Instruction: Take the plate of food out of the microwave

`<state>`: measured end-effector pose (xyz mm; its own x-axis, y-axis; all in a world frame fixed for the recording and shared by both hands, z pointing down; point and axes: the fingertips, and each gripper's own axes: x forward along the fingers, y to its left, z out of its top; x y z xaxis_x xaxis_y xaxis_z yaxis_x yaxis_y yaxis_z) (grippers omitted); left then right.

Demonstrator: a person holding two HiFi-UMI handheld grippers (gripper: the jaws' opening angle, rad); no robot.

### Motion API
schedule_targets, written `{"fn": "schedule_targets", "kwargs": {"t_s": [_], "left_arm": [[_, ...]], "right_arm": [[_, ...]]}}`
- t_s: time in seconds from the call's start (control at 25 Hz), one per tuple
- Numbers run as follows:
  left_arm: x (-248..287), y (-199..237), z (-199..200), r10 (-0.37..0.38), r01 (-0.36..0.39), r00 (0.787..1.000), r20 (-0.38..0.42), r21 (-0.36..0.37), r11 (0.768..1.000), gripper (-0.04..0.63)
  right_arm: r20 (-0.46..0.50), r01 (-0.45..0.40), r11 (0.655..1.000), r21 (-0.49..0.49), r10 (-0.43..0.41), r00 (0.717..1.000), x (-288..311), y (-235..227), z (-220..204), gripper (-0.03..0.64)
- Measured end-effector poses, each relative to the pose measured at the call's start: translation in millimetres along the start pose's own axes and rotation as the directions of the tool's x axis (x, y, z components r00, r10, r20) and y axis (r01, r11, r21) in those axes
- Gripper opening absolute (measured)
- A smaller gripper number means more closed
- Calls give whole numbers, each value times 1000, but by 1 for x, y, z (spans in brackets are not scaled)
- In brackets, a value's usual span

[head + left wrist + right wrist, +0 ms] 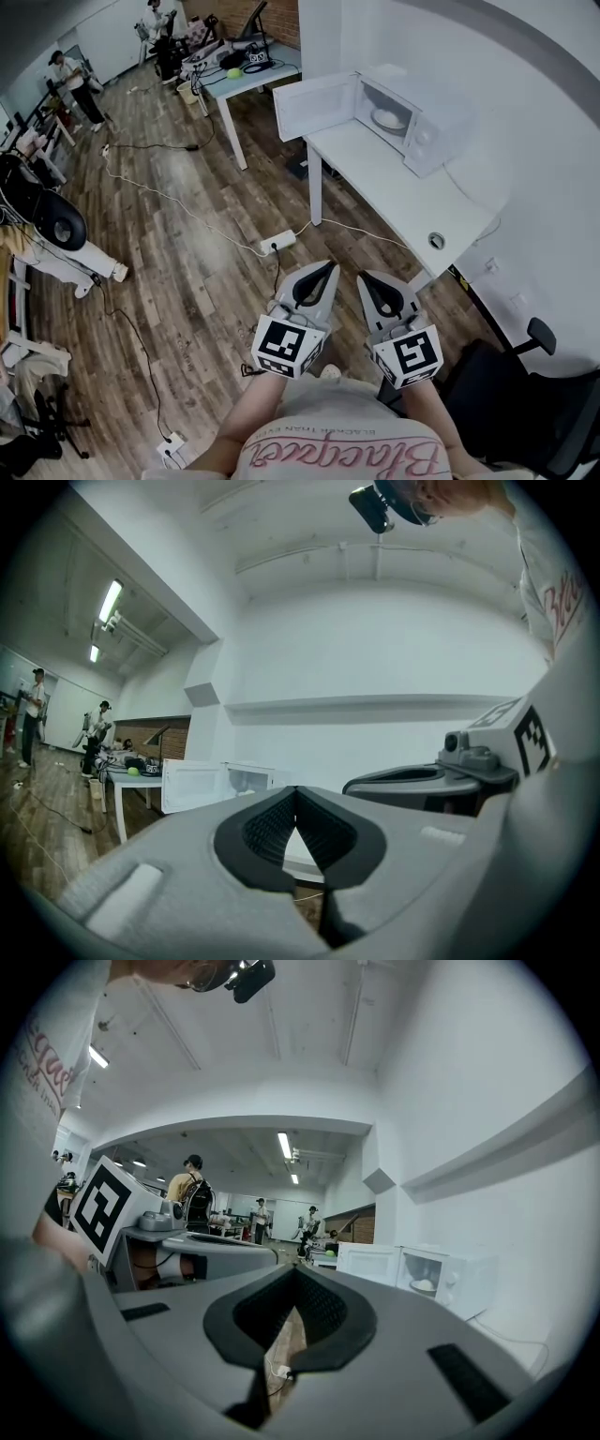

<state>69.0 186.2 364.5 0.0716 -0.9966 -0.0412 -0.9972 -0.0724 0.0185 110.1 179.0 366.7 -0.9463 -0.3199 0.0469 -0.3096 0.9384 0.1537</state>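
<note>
A white microwave (403,117) stands at the far end of a white table (403,197), its door (314,105) swung open to the left. Inside it sits a pale plate of food (390,118), also visible as the plate (424,1286) in the right gripper view. My left gripper (328,268) and right gripper (365,278) are held side by side over the wooden floor, well short of the table. Both point toward the microwave with jaws shut and nothing between them. In the left gripper view the microwave (246,780) is small and far beyond the left gripper (296,794).
A power strip (279,242) and cables lie on the floor ahead. A second table (246,70) with gear stands beyond the microwave door. A black chair (511,398) is close at the right. People stand at the far left (73,80).
</note>
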Motion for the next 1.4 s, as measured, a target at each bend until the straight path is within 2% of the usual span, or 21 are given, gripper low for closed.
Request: {"fn": "schedule_targets", "kwargs": {"t_s": [0.44,0.76,1.4], "left_arm": [[32,-21,-7,-24,25,999,-44,14,1000,6],[42,-18,-14,-30,31,998,-56,19,999,6],[95,23,-12,-53,53,998,-41,11,999,6]], "right_arm": [[10,-2,999,48,1,1000,-5,-26,-7,5],[10,42,996,73,-42,999,-5,-39,-17,5],[12,98,992,84,-99,995,40,-81,-19,5]]}}
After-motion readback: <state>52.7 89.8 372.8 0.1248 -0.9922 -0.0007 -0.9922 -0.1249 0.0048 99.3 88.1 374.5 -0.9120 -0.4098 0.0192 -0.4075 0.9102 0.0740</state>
